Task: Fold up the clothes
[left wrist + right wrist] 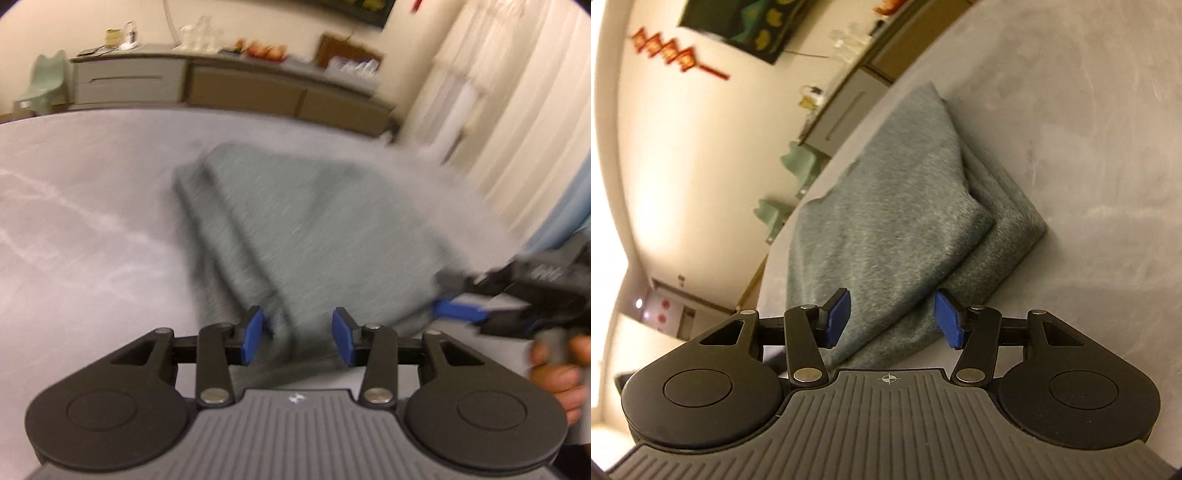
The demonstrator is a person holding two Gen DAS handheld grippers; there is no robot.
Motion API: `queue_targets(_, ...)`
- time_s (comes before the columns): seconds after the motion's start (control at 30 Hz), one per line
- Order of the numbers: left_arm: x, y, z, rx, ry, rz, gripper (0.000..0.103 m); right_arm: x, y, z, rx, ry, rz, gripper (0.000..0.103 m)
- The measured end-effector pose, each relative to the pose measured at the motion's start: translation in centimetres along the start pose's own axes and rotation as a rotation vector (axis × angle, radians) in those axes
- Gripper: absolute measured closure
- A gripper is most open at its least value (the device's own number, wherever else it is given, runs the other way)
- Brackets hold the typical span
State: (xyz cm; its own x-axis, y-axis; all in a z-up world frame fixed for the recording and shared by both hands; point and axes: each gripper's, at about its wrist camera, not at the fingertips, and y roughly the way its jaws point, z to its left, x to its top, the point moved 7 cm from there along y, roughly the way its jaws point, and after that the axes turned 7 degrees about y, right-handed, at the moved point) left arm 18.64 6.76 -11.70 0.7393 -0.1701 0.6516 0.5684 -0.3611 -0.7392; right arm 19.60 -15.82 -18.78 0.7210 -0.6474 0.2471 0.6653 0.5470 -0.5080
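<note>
garment: a grey-green folded cloth (886, 221) lay in layers on the grey tabletop (1089, 184), its top flap offset from the layers beneath.
left gripper (297, 338): fingers parted, holding nothing, the near edge of the cloth between them but unpressed.
right gripper (892, 319): fingers parted, empty, over the near corner; in the left view it sat at the cloth's right edge, a hand (561, 373) on its handle.
risk: a pinch on only the top flap would likely peel the stack apart.
risk: dragging could skew the fold.
</note>
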Motion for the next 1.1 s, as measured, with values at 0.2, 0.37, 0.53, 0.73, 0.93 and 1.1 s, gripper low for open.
queue_targets(0.2, -0.7, 1.1, 1.5, -0.063, -0.097, 0.042, 0.059, 0.1, 1.8, 0.5, -0.008, -0.009, -0.024, 0.047)
queue_targets(0.37, -0.6, 1.5, 2.0, -0.086, -0.118, 0.046, 0.061, 0.2, 1.6, 0.2, -0.04, -0.031, -0.051, 0.089)
queue_targets(0.53, 0.5, -0.5, 1.9, -0.092, -0.102, -0.04, 0.088, -1.7, -0.7, 2.2, -0.038, -0.092, -0.078, 0.098)
queue_targets(0.73, -1.1, 0.7, 3.3, -0.096, -0.092, 0.045, 0.082, -3.3, 0.1, 0.4, -0.122, -0.134, -0.031, 0.098)
queue_targets(0.93, -1.2, 1.1, 4.4, -0.092, -0.126, 0.066, 0.072, -2.6, -1.4, -1.2, -0.124, -0.097, -0.026, 0.084)
queue_targets(1.1, -1.1, 1.1, 4.0, -0.063, -0.077, 0.057, 0.071, 0.2, -5.9, -3.1, -0.246, -0.103, -0.233, 0.041)
